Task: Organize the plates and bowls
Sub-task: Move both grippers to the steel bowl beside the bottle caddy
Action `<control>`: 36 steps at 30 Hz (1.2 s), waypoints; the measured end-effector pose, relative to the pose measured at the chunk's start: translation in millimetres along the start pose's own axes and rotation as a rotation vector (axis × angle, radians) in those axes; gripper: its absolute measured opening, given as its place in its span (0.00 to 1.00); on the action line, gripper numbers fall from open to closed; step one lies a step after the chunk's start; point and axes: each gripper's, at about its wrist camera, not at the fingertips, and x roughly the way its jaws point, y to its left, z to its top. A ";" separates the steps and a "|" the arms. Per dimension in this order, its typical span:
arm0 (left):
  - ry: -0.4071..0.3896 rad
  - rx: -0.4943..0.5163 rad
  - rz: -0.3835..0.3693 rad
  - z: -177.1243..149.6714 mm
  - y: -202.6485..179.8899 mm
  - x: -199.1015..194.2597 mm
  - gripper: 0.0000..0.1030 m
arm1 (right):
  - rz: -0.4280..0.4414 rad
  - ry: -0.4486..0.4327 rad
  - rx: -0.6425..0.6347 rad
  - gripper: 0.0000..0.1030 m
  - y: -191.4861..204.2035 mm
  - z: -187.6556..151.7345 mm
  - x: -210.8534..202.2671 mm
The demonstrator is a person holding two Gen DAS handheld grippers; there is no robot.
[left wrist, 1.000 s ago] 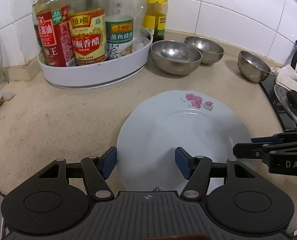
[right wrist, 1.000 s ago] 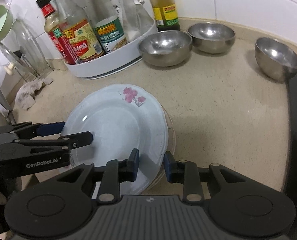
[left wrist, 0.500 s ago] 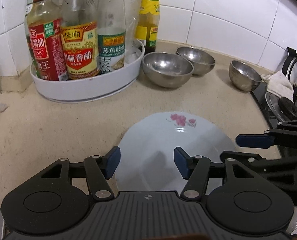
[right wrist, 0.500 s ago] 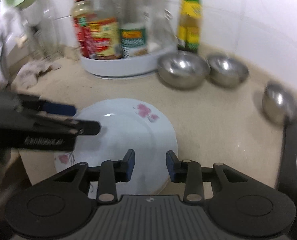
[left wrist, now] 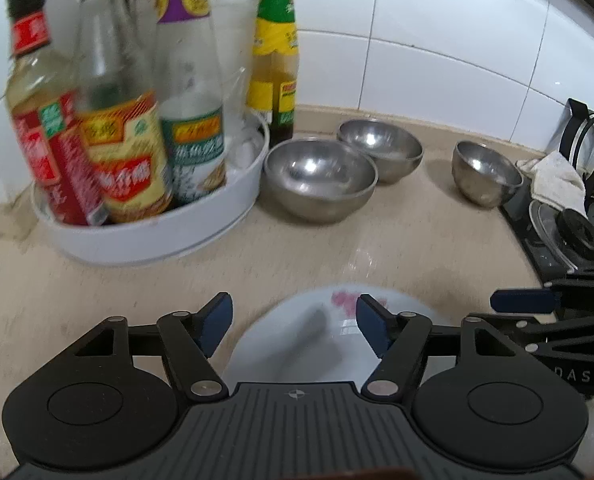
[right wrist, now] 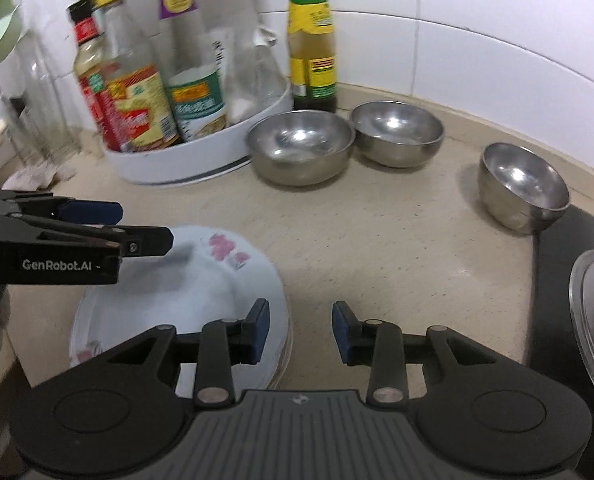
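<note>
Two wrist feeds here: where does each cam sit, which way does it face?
Left wrist: behind the left gripper, facing down-forward at the plate stack and steel bowls; right gripper enters at the right edge.
Right wrist: behind the right gripper, same heading; left gripper enters at the left edge.
Shared: plate stack, three bowls, bottle tray.

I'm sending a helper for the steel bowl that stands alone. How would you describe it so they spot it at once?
Start at the white turntable tray of sauce bottles by the tiled wall. Two steel bowls sit side by side just right of it. The lone steel bowl stands apart, further right, beside the black stove edge, smaller and deeper than the pair.
</note>
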 end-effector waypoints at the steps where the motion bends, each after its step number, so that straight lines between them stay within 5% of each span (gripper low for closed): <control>1: -0.006 0.004 -0.002 5.2 -1.0 2.4 0.75 | 0.000 0.000 0.012 0.32 -2.8 1.5 0.2; 15: -0.010 -0.029 -0.024 59.8 -4.8 48.3 0.78 | -0.022 -0.059 0.122 0.32 -46.8 68.2 17.4; 28: 0.113 -0.238 -0.080 82.5 14.5 117.9 0.62 | 0.107 0.094 0.311 0.32 -82.5 131.3 108.4; 33: 0.126 -0.206 -0.046 84.9 11.5 130.4 0.59 | 0.153 0.160 0.321 0.31 -82.9 133.0 132.4; 36: 0.139 -0.205 -0.048 86.5 14.0 133.7 0.52 | 0.170 0.165 0.318 0.20 -82.0 135.6 137.0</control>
